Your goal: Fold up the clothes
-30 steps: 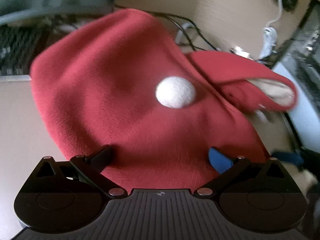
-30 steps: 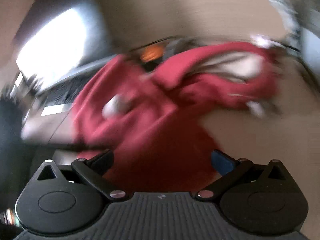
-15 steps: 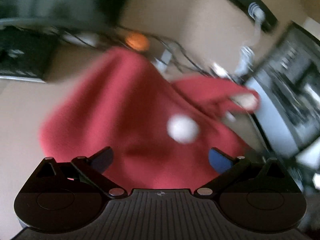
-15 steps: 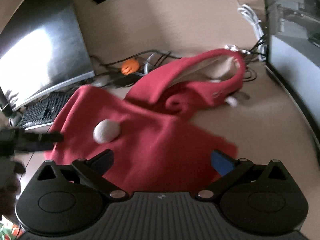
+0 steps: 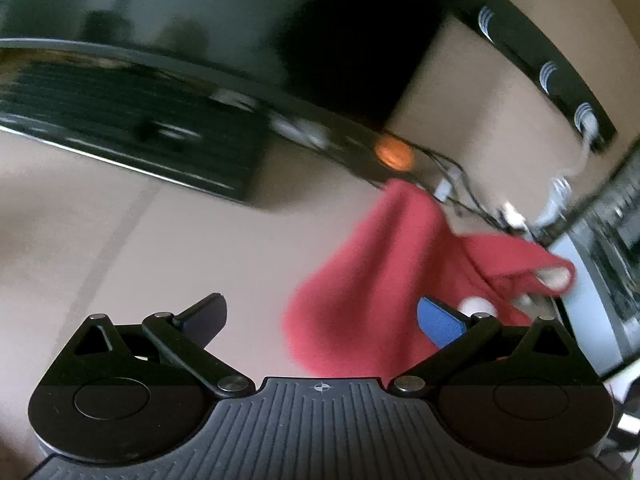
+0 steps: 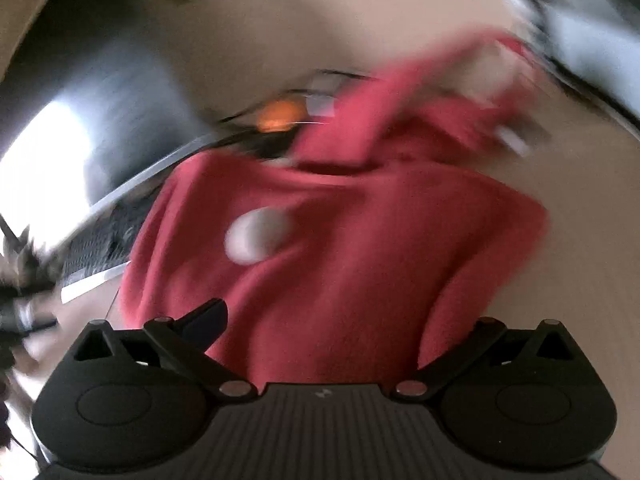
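A red fleece garment [image 6: 360, 248] with a white pom-pom [image 6: 256, 238] and a cream-lined opening lies on the beige desk. In the left wrist view the garment [image 5: 368, 288] sits to the right, pom-pom [image 5: 478, 306] just behind the blue right finger. My left gripper [image 5: 320, 320] is open and empty, over bare desk at the garment's left edge. My right gripper [image 6: 320, 320] is open, close over the garment's near edge; its right fingertip is hidden by the cloth. The right wrist view is motion-blurred.
A black keyboard [image 5: 120, 136] and monitor [image 5: 200, 20] stand at the back left. An orange object [image 5: 394, 152] and cables [image 5: 460, 184] lie behind the garment. A computer case [image 5: 600, 280] stands at the right. A power strip [image 5: 540, 68] hangs on the wall.
The left gripper has swung left off the garment, which now lies at its right. The right gripper has moved in closer over the garment's near edge. Both stay open.
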`<control>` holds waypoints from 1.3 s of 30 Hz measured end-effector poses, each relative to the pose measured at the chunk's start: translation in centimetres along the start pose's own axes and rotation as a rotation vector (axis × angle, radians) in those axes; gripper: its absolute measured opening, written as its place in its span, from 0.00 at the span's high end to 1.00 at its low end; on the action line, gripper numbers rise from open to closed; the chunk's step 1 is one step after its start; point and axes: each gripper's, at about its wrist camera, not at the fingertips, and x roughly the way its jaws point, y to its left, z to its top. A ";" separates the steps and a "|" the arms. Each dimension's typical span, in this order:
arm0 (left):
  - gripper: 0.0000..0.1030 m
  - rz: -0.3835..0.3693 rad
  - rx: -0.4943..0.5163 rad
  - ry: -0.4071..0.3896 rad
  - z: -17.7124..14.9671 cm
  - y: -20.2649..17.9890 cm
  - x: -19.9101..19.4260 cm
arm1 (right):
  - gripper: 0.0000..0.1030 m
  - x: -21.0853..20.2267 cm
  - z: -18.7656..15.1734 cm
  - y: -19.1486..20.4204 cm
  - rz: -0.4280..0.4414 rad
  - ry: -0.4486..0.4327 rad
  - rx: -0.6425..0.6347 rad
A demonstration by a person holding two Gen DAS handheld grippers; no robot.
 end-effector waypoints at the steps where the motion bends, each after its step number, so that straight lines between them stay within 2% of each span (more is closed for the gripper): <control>1: 0.00 0.018 -0.013 -0.019 0.2 1.1 -0.9 | 0.00 0.5 -0.1 2.6 0.082 -0.010 -0.069; 3: 0.00 0.049 -0.033 -0.066 0.7 3.1 -3.1 | 0.00 1.5 -0.2 7.8 0.246 -0.029 -0.207; 6: 0.00 0.071 -0.034 -0.140 1.8 5.1 -6.1 | 0.00 2.1 -2.1 16.1 0.425 -0.025 -0.536; 8: 0.00 0.073 -0.018 -0.183 2.6 5.6 -7.7 | 0.00 2.3 -3.8 19.7 0.465 -0.009 -0.708; 11: 0.00 0.065 0.016 -0.215 3.3 5.2 -8.6 | 0.00 2.7 -4.8 20.3 0.466 0.048 -0.768; 16: 0.00 0.035 0.107 -0.162 1.9 3.0 -6.3 | 0.00 0.9 -2.4 13.5 0.341 0.072 -0.634; 19: 0.00 -0.032 0.175 -0.131 1.1 0.2 -4.5 | 0.00 -1.2 -0.5 8.3 0.256 0.058 -0.528; 24: 0.00 -0.147 0.339 -0.075 -0.1 -6.5 -1.8 | 0.00 -3.0 2.2 1.2 0.021 -0.019 -0.401; 26: 0.00 -0.162 0.402 -0.051 -1.1 -9.2 -0.5 | 0.00 -3.3 3.1 -1.3 -0.064 -0.050 -0.343; 31: 0.00 -0.136 0.564 0.002 -5.0 -15.2 2.6 | 0.00 -3.9 4.5 -6.0 -0.185 -0.076 -0.195; 36: 0.00 -0.053 0.915 0.008 -11.8 -18.9 4.8 | 0.00 -3.9 5.3 -9.0 -0.138 -0.060 -0.103; 37: 0.00 -0.007 0.949 -0.008 -12.6 -19.1 5.1 | 0.00 -3.6 5.5 -8.9 -0.125 -0.056 -0.114; 39: 0.00 0.141 0.942 -0.075 -12.9 -18.1 5.5 | 0.00 -3.0 5.9 -8.2 -0.085 -0.049 -0.150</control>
